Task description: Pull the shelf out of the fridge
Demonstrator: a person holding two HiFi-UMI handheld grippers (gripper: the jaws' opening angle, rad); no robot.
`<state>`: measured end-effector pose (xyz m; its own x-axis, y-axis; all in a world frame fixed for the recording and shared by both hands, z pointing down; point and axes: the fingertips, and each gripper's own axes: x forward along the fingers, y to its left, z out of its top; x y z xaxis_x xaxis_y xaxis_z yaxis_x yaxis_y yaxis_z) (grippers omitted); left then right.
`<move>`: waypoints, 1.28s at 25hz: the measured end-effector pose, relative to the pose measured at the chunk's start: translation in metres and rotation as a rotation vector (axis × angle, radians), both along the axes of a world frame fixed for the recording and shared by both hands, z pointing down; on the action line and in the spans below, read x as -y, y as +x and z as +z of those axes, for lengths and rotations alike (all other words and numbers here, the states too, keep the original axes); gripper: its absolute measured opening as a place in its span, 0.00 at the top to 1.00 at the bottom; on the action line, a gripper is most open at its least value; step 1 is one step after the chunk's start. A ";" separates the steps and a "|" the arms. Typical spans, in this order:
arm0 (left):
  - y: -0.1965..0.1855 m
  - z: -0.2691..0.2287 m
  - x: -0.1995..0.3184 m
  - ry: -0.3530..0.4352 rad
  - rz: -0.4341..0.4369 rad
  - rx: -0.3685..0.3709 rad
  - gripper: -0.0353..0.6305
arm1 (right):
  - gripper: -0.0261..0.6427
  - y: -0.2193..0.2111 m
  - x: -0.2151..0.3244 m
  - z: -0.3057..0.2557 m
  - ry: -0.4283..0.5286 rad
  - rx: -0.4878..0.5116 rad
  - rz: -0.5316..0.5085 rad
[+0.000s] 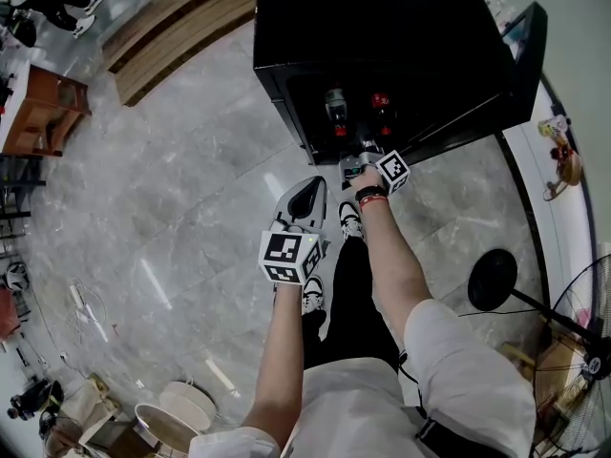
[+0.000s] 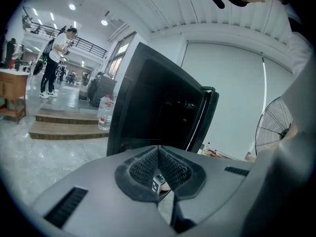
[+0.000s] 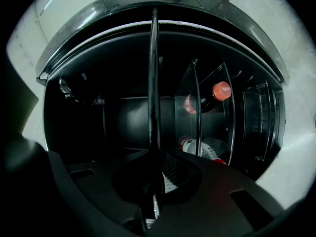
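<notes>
A small black fridge (image 1: 382, 36) stands on the floor with its door (image 1: 525, 55) swung open to the right. Bottles with red caps (image 1: 380, 103) lie inside. My right gripper (image 1: 356, 157) reaches into the fridge's opening. In the right gripper view it (image 3: 157, 181) is shut on the front edge of a thin shelf (image 3: 153, 83), which shows edge-on. A second clear shelf (image 3: 196, 102) carries a red-capped bottle (image 3: 221, 90). My left gripper (image 1: 305, 195) hangs back from the fridge (image 2: 158, 107), shut (image 2: 159, 174) and holding nothing.
A standing fan's round base (image 1: 492, 280) sits on the floor right of me. Wooden steps (image 1: 172, 27) lie left of the fridge, with a large water bottle (image 2: 105, 113) beside them. A person (image 2: 57, 58) stands far off. My shoes (image 1: 350, 219) are just before the fridge.
</notes>
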<state>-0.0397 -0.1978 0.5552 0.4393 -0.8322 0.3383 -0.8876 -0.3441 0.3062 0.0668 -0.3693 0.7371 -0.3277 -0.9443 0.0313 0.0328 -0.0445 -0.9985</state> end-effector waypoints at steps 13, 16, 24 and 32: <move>0.002 -0.004 -0.007 0.001 -0.001 0.007 0.92 | 0.92 0.004 -0.029 -0.002 0.014 -0.010 -0.041; 0.004 -0.005 -0.009 0.002 -0.005 -0.009 0.92 | 0.92 0.006 -0.035 -0.004 0.020 -0.002 -0.043; 0.001 -0.015 -0.007 0.015 -0.008 -0.012 0.92 | 0.92 0.011 -0.049 -0.011 0.027 0.038 -0.028; 0.006 -0.018 -0.015 0.014 0.013 -0.015 0.92 | 0.92 0.011 -0.070 -0.017 0.013 0.009 -0.037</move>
<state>-0.0337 -0.1832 0.5368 0.4548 -0.8311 0.3200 -0.8784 -0.3596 0.3147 0.0783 -0.2996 0.7203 -0.3623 -0.9319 0.0160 0.0407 -0.0329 -0.9986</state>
